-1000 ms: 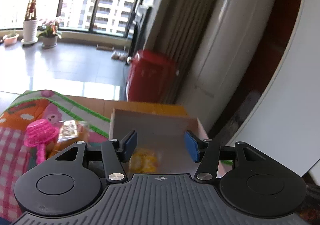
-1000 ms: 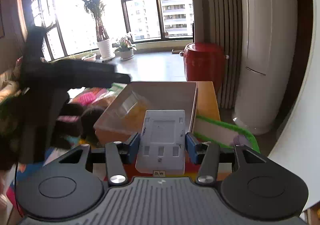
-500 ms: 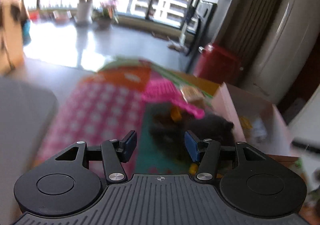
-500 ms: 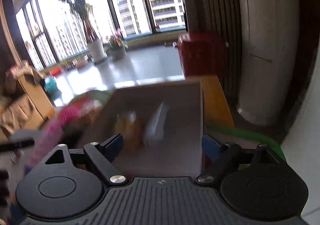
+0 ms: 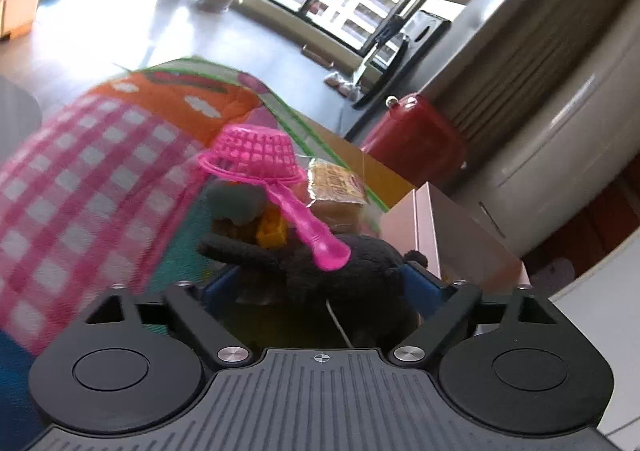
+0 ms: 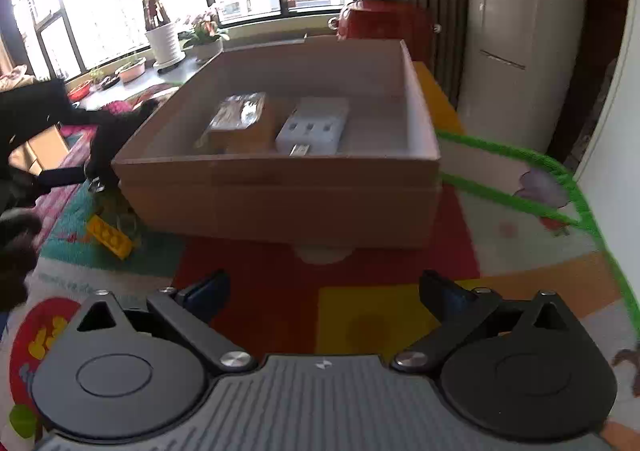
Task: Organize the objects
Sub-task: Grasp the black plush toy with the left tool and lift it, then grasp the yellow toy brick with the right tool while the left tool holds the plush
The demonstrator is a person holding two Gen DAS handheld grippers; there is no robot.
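On the play mat (image 5: pixel 80 179), the left gripper (image 5: pixel 320 283) has its jaws spread around a black plush toy (image 5: pixel 340 271) beside the box's left wall; a pink strainer (image 5: pixel 256 159) leans on it. Soft and light, the toy should squash; pinch its round body. The right gripper (image 6: pixel 324 291) hangs spread and empty before the cardboard box (image 6: pixel 280 195), which holds a wrapped packet (image 6: pixel 240 119) and white adapter (image 6: pixel 316 125).

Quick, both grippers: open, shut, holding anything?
Left gripper: open around the black plush toy, not clamped.
Right gripper: open, empty, in front of the box.
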